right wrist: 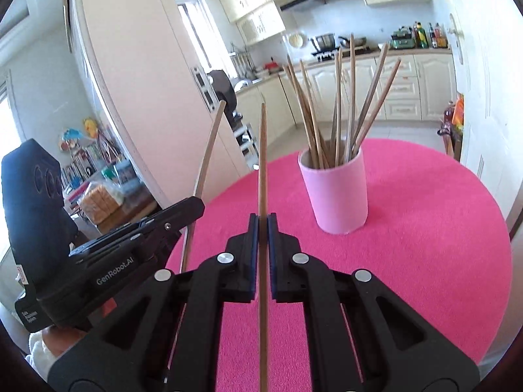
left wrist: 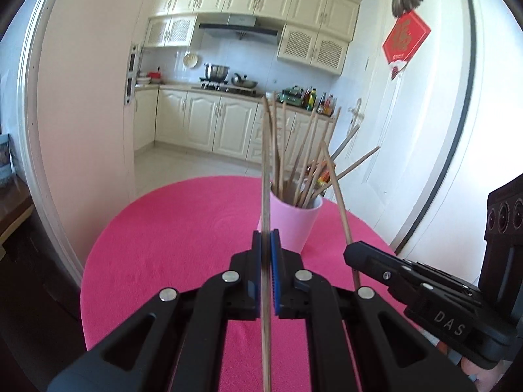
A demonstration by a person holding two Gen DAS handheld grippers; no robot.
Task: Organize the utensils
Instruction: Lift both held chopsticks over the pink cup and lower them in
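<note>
Nearest the lens, the left gripper (left wrist: 265, 238) has its fingers pinching a thin wooden chopstick (left wrist: 266, 170), long axis running straight away from the camera, tip raised toward the far kitchen. Just to its right, the right gripper (right wrist: 260, 220) pinches a second wooden chopstick (right wrist: 262, 163) the same way, tip up and forward. Both look lifted clear of the round pink-clothed counter (left wrist: 170, 228), likely so each can drop end-first. Beyond them stands the pale pink cup (left wrist: 292, 222), already bristling with upright, fanned-out wooden chopsticks (left wrist: 295, 150).
</note>
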